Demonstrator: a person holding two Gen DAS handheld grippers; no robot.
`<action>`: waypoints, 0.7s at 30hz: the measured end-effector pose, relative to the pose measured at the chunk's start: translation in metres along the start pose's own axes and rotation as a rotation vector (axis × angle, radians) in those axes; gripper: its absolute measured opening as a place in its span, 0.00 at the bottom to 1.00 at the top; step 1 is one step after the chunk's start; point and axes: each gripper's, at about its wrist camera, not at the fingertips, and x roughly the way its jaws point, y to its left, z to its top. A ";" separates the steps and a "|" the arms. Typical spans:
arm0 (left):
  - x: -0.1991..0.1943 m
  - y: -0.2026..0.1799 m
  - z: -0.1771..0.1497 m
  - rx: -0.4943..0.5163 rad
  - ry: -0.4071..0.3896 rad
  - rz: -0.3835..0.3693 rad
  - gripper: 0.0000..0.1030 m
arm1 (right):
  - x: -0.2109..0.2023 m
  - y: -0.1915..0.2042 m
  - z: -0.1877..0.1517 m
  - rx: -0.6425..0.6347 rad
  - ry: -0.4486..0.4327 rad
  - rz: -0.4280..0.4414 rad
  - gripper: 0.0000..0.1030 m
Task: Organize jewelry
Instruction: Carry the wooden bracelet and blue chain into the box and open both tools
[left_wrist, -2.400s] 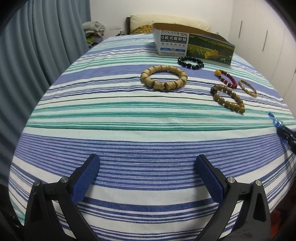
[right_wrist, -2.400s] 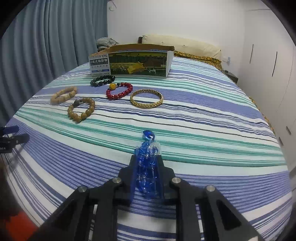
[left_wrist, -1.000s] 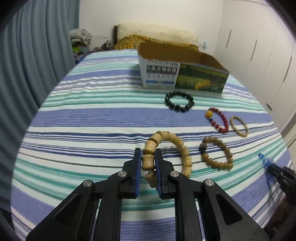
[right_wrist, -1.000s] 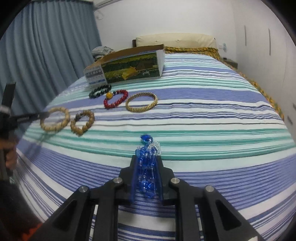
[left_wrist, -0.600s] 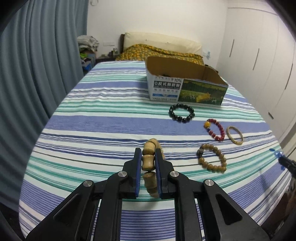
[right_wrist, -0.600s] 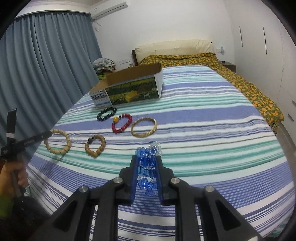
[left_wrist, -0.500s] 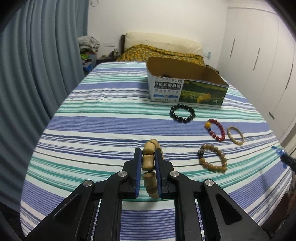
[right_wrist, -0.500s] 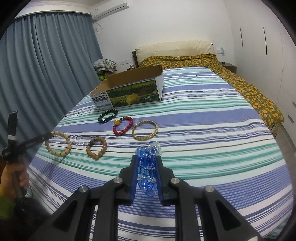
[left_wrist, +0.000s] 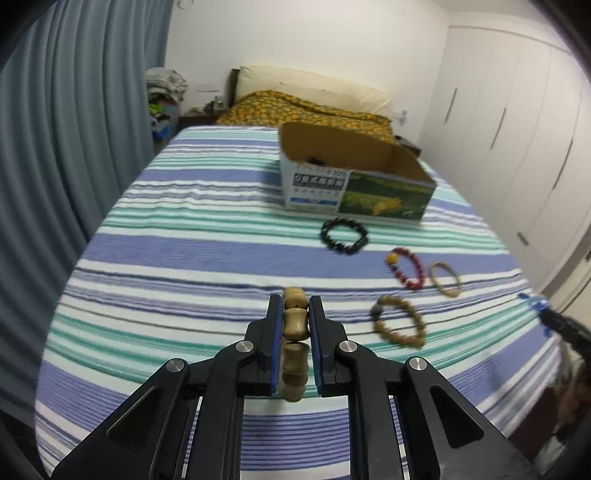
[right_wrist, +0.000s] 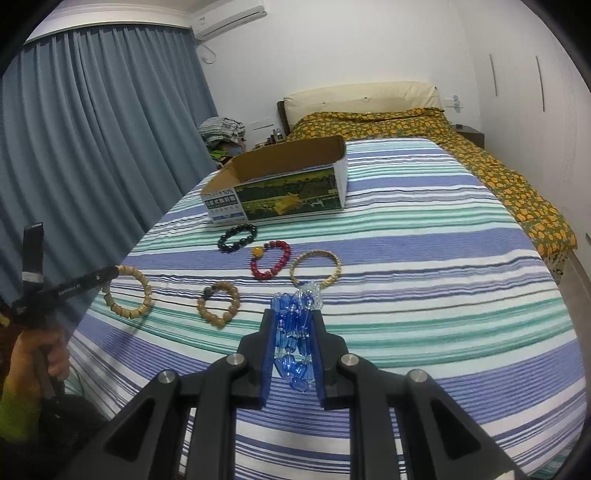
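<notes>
Left tongs grasping wooden bracelet (above bed); right tongs grasping blue bracelet.

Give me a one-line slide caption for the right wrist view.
Right gripper clamps a blue crystal bracelet above the striped bed, four bracelets and an open cardboard box ahead.

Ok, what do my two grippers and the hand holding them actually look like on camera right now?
Both the left gripper and right gripper are black, angular linkage frames with round silver pivot bolts and blue pads lining the fingers. From the right wrist view, the left one carries small white lettering, too small to read, and a pale band on its post. The bare hand meets a yellow-green sleeve.
</notes>
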 end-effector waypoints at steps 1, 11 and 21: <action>-0.003 0.000 0.006 0.002 -0.004 -0.013 0.12 | 0.000 0.001 0.004 -0.006 0.003 0.008 0.18; -0.019 -0.004 0.060 0.022 -0.058 -0.100 0.12 | 0.010 0.011 0.049 -0.030 -0.004 0.077 0.18; 0.022 -0.008 0.152 0.058 -0.037 -0.170 0.12 | 0.056 0.010 0.151 -0.132 0.000 0.119 0.17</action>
